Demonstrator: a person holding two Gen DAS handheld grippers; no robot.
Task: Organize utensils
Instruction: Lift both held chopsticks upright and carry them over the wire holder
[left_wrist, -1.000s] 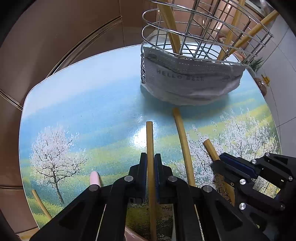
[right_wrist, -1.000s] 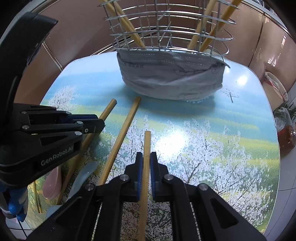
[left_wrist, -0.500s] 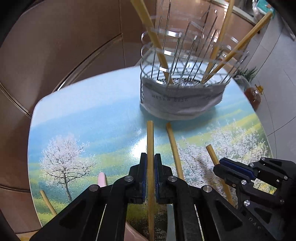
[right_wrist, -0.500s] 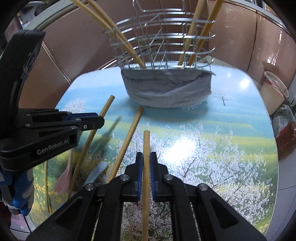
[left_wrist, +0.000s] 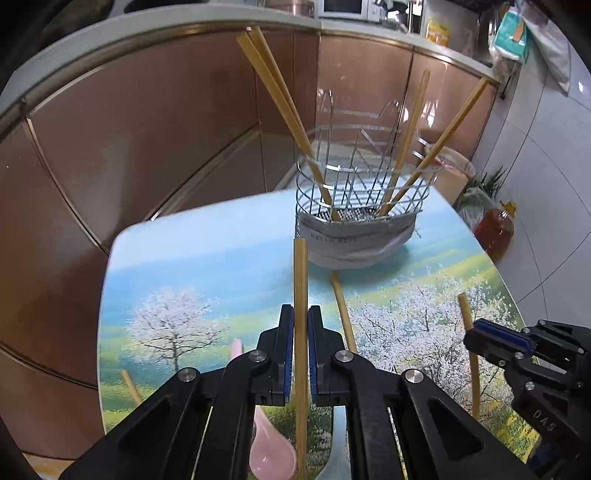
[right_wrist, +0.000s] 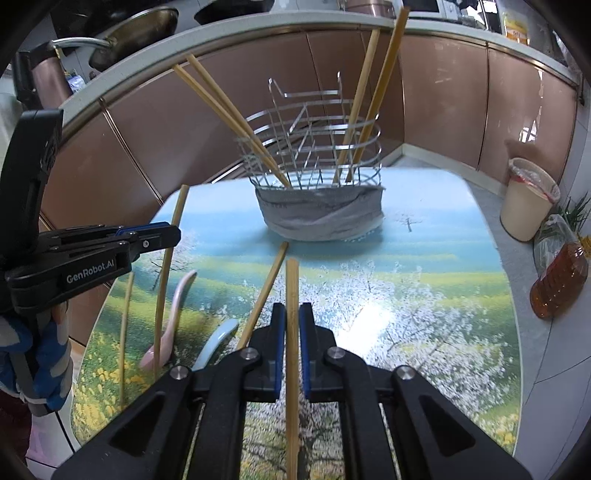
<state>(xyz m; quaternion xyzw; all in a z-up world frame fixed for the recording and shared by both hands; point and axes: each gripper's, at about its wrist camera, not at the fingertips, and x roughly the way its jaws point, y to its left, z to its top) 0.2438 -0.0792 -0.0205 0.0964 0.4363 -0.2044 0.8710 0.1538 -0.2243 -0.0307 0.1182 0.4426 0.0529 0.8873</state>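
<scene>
Both grippers have risen since a second ago, each lifting its chopstick clear of the table, and the basket now sits lower and farther off in both views. Nearest in the left wrist view, the left gripper (left_wrist: 301, 325) is clamped on a chopstick (left_wrist: 300, 280) that runs straight out between its blue pads, its far tip hanging in front of the basket's base. Nearest in the right wrist view, the right gripper (right_wrist: 291, 314) pinches a second chopstick (right_wrist: 291, 288) the same way, pointing toward the basket. Below them on the table (right_wrist: 443, 295) with its blossom-tree print lie a pink spoon (right_wrist: 173, 317), a pale blue spoon (right_wrist: 218, 341) just beside it, a loose chopstick (right_wrist: 266, 291) between the two grippers, and a thin one (right_wrist: 125, 332) near the left edge. Farther back stands the wire basket (right_wrist: 314, 155), its bottom wrapped in a grey face mask (right_wrist: 321, 214); two pairs of chopsticks (right_wrist: 229, 110) already lean in it, one pair to each side. Beyond the table are brown cabinet doors (right_wrist: 443, 103), and to the right on the floor a cream bin (right_wrist: 528, 199) and a bottle of amber liquid (right_wrist: 557, 280).
</scene>
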